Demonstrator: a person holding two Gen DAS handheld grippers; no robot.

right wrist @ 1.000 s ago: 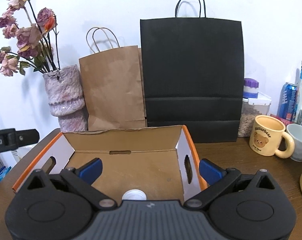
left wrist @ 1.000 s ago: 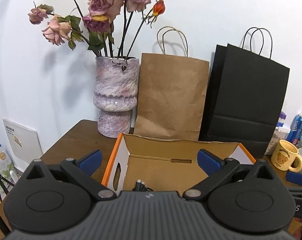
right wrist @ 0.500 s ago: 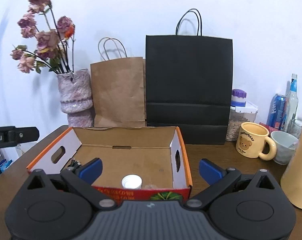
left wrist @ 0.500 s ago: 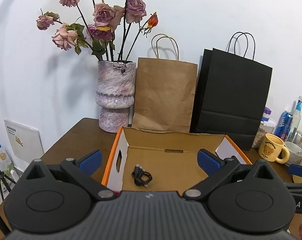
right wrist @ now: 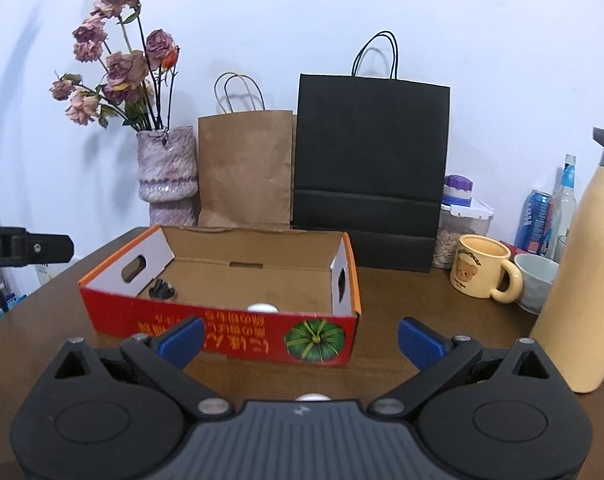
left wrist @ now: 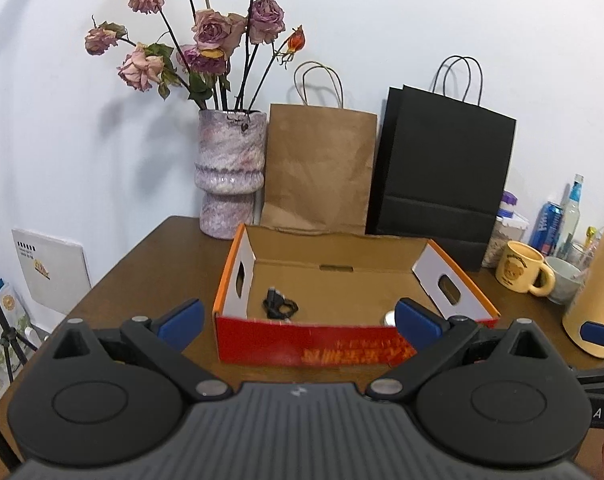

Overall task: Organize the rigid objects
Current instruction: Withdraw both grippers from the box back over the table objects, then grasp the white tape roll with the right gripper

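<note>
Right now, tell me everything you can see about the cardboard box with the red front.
The cardboard box is an open-topped tray standing flat on the brown table. Its front is red with yellow print and a green pumpkin picture; the rims are orange, the end walls white inside with oval handle holes, the floor plain brown. A coiled black cable lies at its left end and a white cap near the front wall.

I've got both black two-finger grippers level, left (left wrist: pixel 297 322) and right (right wrist: pixel 299 338), blue-padded jaws spread wide, holding nothing.
</note>
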